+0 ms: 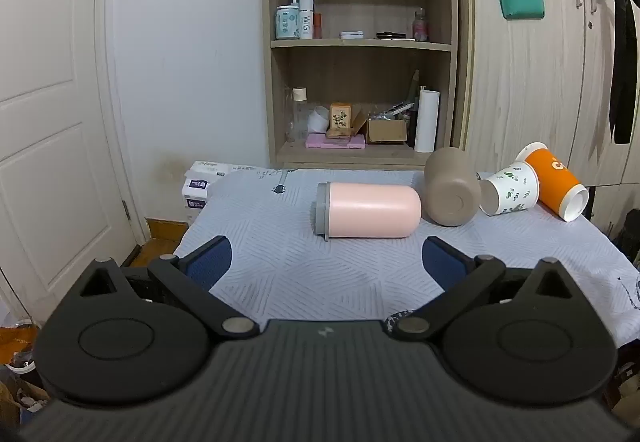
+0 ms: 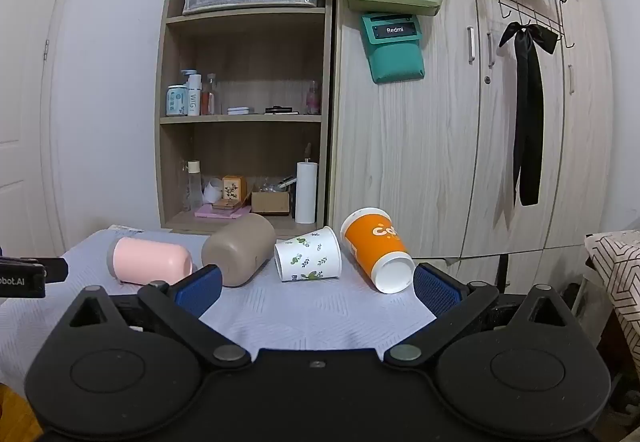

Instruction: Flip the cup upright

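Observation:
Several cups lie on their sides in a row on the grey patterned cloth (image 1: 304, 274). A pink cup with a grey rim (image 1: 368, 211) lies at the left, then a taupe cup (image 1: 452, 186), a white leaf-print paper cup (image 1: 510, 188) and an orange paper cup (image 1: 556, 180). The same cups show in the right wrist view: pink cup (image 2: 150, 261), taupe cup (image 2: 238, 248), leaf-print cup (image 2: 308, 255), orange cup (image 2: 378, 248). My left gripper (image 1: 326, 262) is open and empty, just short of the pink cup. My right gripper (image 2: 318, 288) is open and empty, in front of the paper cups.
A wooden shelf unit (image 1: 360, 42) with bottles and boxes stands behind the table, beside a wardrobe (image 2: 460, 142). A white door (image 1: 48, 102) is at the left. Tissue packs (image 1: 200, 186) sit past the table's left corner. The left gripper's body (image 2: 24, 274) shows at the left edge.

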Demonstrator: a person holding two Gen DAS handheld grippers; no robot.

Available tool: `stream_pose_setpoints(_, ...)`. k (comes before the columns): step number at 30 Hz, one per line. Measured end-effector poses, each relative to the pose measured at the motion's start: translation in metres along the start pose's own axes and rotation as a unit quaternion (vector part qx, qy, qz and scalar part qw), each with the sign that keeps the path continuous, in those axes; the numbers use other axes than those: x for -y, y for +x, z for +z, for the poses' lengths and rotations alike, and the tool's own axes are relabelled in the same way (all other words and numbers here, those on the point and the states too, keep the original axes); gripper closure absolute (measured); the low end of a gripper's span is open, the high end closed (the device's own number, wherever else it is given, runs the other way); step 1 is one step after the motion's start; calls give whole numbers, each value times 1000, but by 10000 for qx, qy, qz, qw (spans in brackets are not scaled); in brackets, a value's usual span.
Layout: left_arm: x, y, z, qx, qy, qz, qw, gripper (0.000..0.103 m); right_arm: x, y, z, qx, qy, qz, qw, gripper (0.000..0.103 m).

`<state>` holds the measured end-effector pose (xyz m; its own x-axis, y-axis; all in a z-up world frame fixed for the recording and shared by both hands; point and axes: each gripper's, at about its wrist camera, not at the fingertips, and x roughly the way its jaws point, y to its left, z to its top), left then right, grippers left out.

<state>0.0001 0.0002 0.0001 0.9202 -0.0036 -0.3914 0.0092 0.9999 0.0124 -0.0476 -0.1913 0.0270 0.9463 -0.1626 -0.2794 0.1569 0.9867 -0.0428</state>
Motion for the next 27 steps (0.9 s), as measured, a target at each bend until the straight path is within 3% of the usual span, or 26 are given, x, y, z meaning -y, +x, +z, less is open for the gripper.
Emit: stream_pose_setpoints(27, -1, 3, -3, -95, -38, -161, 9998, 0, 0, 4, -2, -85, -64, -113, 9999, 0)
